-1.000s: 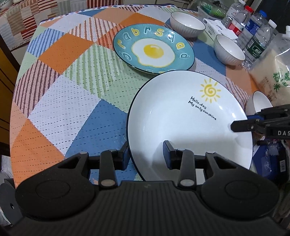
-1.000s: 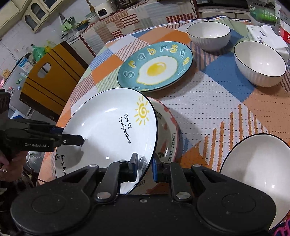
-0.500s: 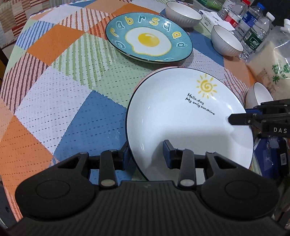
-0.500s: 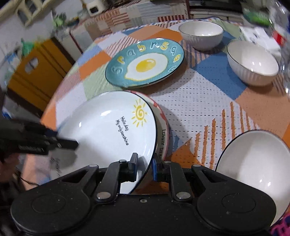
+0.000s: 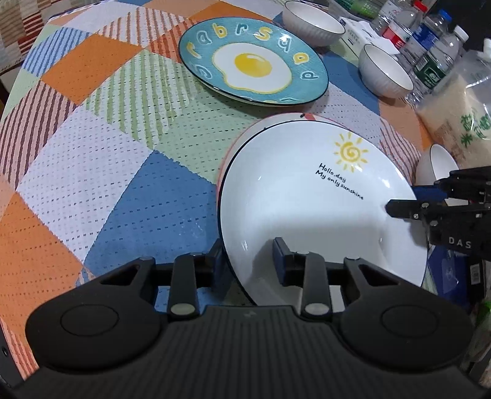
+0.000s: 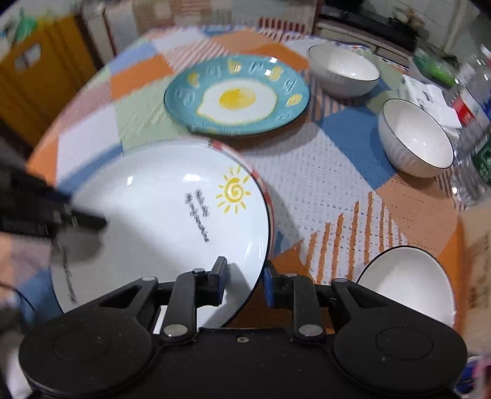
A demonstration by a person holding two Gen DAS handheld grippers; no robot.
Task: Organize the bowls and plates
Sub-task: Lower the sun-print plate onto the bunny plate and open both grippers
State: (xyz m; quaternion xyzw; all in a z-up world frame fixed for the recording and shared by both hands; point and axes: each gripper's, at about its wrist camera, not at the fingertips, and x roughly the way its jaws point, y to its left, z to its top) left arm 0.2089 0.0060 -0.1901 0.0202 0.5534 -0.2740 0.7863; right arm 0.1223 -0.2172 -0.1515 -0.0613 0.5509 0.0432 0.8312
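Both grippers, left (image 5: 248,259) and right (image 6: 244,280), angle steeply down, straddling the sun plate's (image 5: 307,208) rim.

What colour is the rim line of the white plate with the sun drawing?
The sun plate has a thin dark rim line, black or navy. It shows best in the left wrist view.

The table (image 5: 92,159) is round and covered with a patchwork cloth (image 5: 172,211) of orange, blue, green, white and striped panels. A yellow-brown wooden chair (image 6: 33,76) with a cut-out handle slot stands just beside the table's far left edge in the right wrist view. Dark low furniture (image 6: 368,27) runs along the far side of the room. Lighting is indoor and even; the right wrist view is motion-blurred.
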